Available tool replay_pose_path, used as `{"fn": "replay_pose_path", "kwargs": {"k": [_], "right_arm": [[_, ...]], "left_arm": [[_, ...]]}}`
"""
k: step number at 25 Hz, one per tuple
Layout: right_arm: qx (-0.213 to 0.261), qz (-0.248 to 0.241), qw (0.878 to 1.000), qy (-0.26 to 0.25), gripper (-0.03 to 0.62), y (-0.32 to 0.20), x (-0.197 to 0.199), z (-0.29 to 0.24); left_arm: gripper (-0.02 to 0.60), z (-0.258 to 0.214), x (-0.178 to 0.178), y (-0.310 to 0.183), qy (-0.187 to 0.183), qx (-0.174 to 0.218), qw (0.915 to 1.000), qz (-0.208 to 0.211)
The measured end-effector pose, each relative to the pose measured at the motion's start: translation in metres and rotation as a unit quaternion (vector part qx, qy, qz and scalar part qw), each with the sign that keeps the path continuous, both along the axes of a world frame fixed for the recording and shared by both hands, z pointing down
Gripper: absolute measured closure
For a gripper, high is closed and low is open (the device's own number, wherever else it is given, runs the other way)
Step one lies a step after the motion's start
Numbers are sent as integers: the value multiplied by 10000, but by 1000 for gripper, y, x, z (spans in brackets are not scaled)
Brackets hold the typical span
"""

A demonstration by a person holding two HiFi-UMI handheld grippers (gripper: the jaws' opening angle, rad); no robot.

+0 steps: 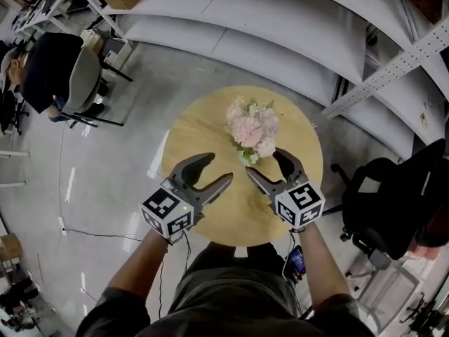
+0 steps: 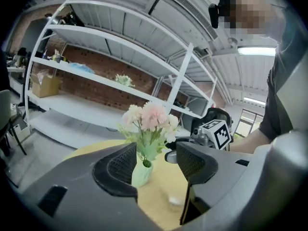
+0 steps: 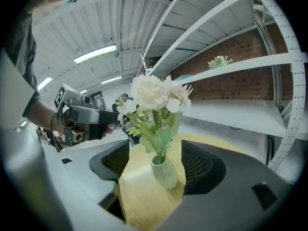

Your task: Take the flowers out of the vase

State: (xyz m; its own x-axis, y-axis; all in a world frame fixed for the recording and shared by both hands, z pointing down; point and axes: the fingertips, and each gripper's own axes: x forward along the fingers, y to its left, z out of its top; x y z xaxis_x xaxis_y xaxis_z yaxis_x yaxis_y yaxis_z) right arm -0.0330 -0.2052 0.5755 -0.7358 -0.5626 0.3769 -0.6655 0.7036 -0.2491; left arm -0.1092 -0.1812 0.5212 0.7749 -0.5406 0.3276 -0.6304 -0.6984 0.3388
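Two grippers hover over the table [image 1: 198,133], both with jaws spread wide and holding nothing. The left gripper [image 1: 219,168] has its pads clear of everything; in its own view the vase [image 2: 141,173] shows through the gap, beyond the tips. The right gripper [image 1: 262,161] is equally wide; in its own view the vase stands framed between the pads without touching either, and the head view puts it just beside the tip of one jaw.

Jaws are dark grey plastic, curved like claws, each with a finely meshed black pad on its inner face; each gripper carries a white cube [image 1: 168,212] with black square markers.

Flowers [image 1: 251,128] remain in the vase, upright, toward the far side of the table; the blooms are ruffled, pale pink and white, on thin green stems with soft leaves. The vase is small, pale green, round-bellied with a narrow neck and a ribbed surface. The table is round, light wood with a faint grain; the floor [image 1: 119,181] is grey and glossy; white metal shelves [image 1: 280,27] curve behind it, with brick [image 2: 91,71] at the back.
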Motion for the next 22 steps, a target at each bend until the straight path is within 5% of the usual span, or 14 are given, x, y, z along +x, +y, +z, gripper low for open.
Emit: {"fn": "replay_pose_path", "kwargs": {"k": [7, 22], "right_arm": [[332, 126, 9992, 190, 312, -16, -21, 24], [267, 551, 9960, -653, 329, -41, -17, 5]], "left_arm": [[314, 24, 0, 6, 27, -341, 9993, 135], [314, 30, -19, 12, 61, -471, 9988, -98]]}}
